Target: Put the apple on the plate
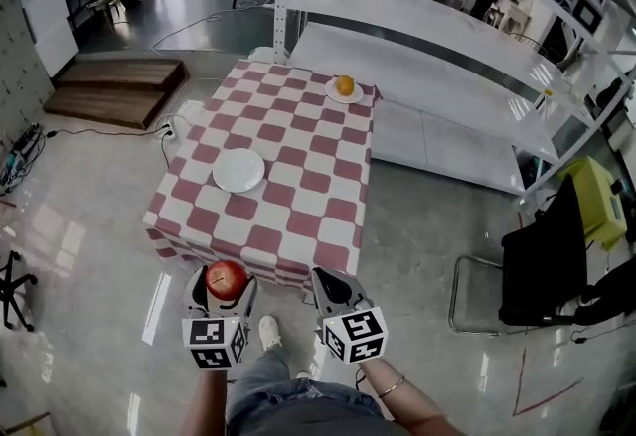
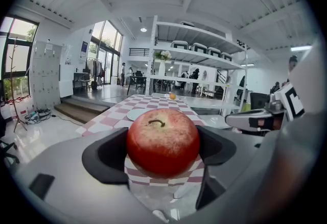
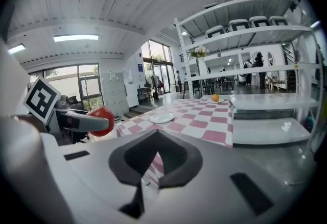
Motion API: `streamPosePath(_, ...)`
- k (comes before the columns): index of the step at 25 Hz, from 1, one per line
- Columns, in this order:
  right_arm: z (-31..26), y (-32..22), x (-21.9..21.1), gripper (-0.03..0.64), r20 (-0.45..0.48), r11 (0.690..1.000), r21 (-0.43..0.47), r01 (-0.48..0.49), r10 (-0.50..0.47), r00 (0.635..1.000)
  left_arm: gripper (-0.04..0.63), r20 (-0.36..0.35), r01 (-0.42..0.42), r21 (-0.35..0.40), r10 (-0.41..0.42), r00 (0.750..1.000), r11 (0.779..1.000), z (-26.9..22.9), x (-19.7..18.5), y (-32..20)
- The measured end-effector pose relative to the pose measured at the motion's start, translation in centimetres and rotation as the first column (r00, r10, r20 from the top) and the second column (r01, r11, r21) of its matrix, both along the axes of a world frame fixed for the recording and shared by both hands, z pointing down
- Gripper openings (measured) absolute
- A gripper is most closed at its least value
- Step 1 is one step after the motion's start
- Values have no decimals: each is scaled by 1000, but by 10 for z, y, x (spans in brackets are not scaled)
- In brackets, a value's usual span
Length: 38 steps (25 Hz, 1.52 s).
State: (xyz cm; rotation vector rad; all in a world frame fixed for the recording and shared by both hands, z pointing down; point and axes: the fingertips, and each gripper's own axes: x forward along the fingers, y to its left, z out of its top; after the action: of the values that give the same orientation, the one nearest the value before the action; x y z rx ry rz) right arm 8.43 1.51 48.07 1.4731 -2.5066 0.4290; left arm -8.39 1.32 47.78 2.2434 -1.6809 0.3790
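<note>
Glossy, speckled red apple point(image 2: 162, 141), stem curled, clamped between dark padded jaws of left gripper point(image 1: 226, 287). Right gripper point(image 3: 150, 164) pinched together, empty. Round white plate point(image 1: 239, 170) on checked tablecloth point(image 1: 308, 206).

We find open air between the red-and-white checked table point(image 1: 308, 186) and us; its top is mostly bare, with only the empty round white plate point(image 1: 239, 170) left of centre and an orange fruit point(image 1: 345, 84) on a small white plate point(image 1: 332, 92) at the far right corner, well apart
</note>
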Motion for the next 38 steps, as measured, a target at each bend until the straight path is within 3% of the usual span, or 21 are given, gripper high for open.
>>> streamPosePath(18,0,-110,-61,11,-23,1000,-17,-1,1,1000,417,-3,-62,-19,61,998,998,4,-40,-118)
streamPosePath(38,9,-170,-91,11,-79,999,-30,-20,18,997,417,-4,-84,-30,84,996,996,20,-64,-187)
